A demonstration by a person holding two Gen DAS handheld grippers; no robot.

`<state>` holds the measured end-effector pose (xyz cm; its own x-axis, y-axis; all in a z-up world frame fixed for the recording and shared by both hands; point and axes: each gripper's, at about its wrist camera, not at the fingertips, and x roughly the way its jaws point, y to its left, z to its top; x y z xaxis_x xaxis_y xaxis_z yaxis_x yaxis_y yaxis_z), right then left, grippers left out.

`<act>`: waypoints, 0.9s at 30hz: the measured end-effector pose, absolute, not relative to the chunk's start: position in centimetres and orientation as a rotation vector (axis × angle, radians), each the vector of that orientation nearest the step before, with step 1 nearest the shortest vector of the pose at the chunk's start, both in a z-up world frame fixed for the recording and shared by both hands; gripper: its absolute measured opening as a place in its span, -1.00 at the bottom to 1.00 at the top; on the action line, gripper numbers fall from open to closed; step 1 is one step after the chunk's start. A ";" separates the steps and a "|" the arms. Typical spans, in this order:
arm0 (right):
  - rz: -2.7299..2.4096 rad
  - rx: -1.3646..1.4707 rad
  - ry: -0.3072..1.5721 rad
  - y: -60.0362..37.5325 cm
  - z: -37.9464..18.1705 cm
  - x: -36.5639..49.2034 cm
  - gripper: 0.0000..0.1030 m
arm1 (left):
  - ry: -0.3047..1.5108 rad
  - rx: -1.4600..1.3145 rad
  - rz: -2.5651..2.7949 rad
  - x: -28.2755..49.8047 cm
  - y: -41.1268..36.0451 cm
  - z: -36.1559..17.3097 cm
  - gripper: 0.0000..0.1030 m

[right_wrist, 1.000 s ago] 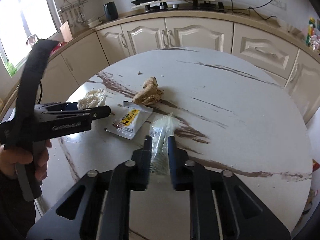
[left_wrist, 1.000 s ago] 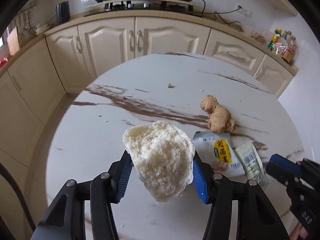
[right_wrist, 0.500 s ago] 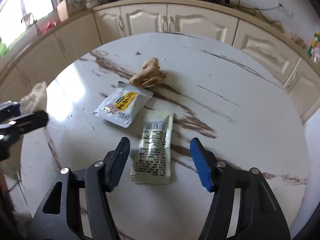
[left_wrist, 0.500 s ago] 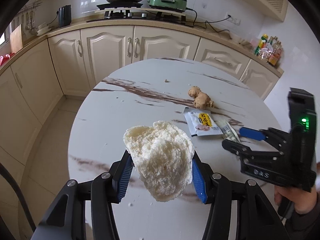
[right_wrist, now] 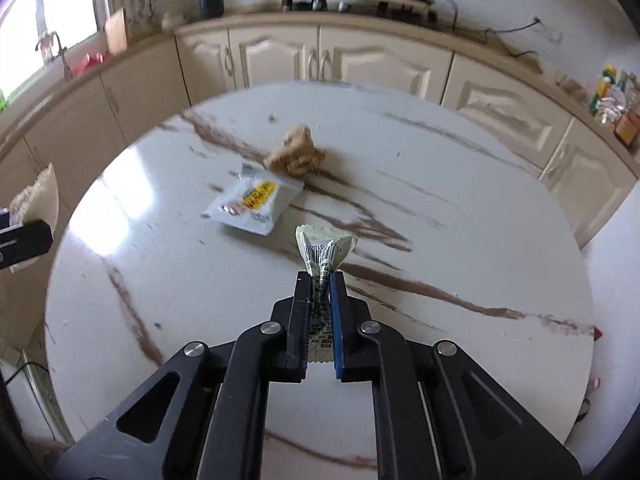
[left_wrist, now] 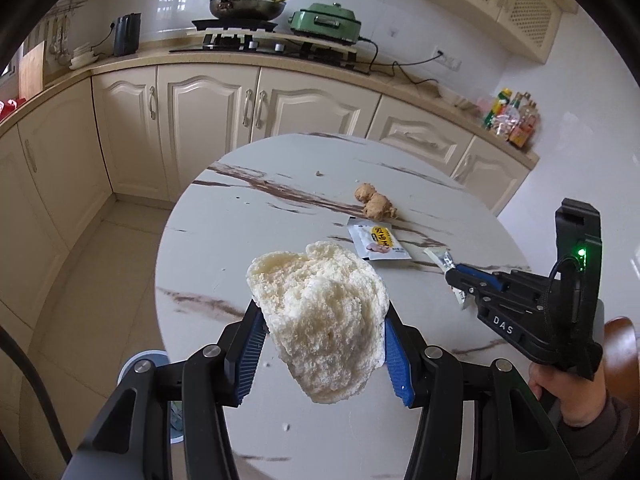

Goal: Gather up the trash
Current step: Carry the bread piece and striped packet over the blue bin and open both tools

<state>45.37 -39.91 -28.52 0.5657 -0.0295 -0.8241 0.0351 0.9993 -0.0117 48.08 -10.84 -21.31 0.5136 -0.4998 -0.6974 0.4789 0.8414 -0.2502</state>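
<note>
The left gripper (left_wrist: 324, 344) points downward, its blue-padded fingers (left_wrist: 250, 354) pressing both sides of a crumbly white lump (left_wrist: 320, 320). The right gripper (right_wrist: 320, 280), carried by a hand (left_wrist: 568, 396), has just closed on a crumpled pale-green wrapper (right_wrist: 324, 248).

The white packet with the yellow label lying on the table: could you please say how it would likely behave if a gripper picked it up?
The white packet lies flat and thin on the table, so it is probably light. It looks like soft film, so it would likely flop or crease, as the green wrapper has in the right gripper. Its glossy face may slide if pushed.
</note>
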 end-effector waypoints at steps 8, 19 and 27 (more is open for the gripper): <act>0.081 -0.004 0.794 -32.4 -21.7 42.9 -0.82 | 0.781 -0.062 -0.539 45.9 -2.9 -19.4 -0.03; 0.504 -0.045 0.791 -10.9 -24.1 46.7 -0.82 | 0.887 -0.128 -0.260 46.3 12.0 -24.2 -0.03; 0.572 -0.111 1.028 -2.4 -36.8 51.4 -0.81 | 1.132 -0.178 -0.167 50.2 16.6 -35.7 -0.03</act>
<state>51.41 -2.43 -36.78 0.3850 0.3971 -0.8331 -0.4986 0.8491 0.1744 50.17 16.56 -35.69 0.4153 -0.2220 -0.8822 0.0422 0.9734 -0.2251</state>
